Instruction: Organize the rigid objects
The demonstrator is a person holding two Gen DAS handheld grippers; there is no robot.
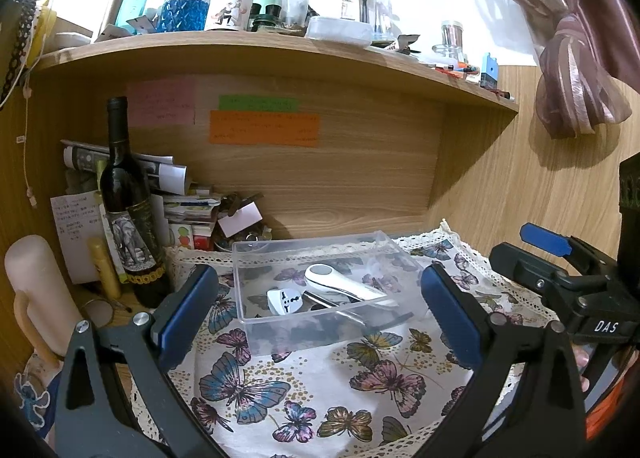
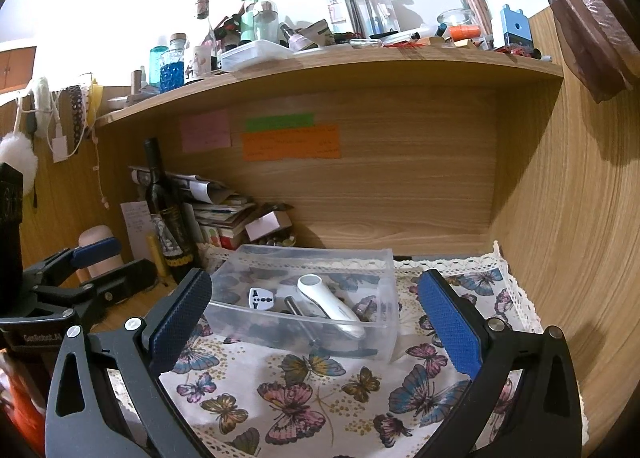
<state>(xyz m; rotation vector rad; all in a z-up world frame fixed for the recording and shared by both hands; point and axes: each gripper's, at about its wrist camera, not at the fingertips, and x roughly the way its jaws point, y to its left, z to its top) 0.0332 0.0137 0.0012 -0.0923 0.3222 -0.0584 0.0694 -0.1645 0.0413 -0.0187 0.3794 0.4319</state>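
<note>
White handheld device lies diagonal in clear bin, head toward shelf back; both tongs spread, empty.

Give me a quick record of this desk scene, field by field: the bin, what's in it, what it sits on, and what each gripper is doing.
container: clear plastic bin, upright, no lid on it
contents: white travel adapter, white handheld device, a dark metal item beside them, unclear what
surface: butterfly-print cloth with lace edge
left gripper: open, empty, short of the bin
right gripper: open, empty, short of the bin
nearby: dark wine bottle left of the bin
</note>
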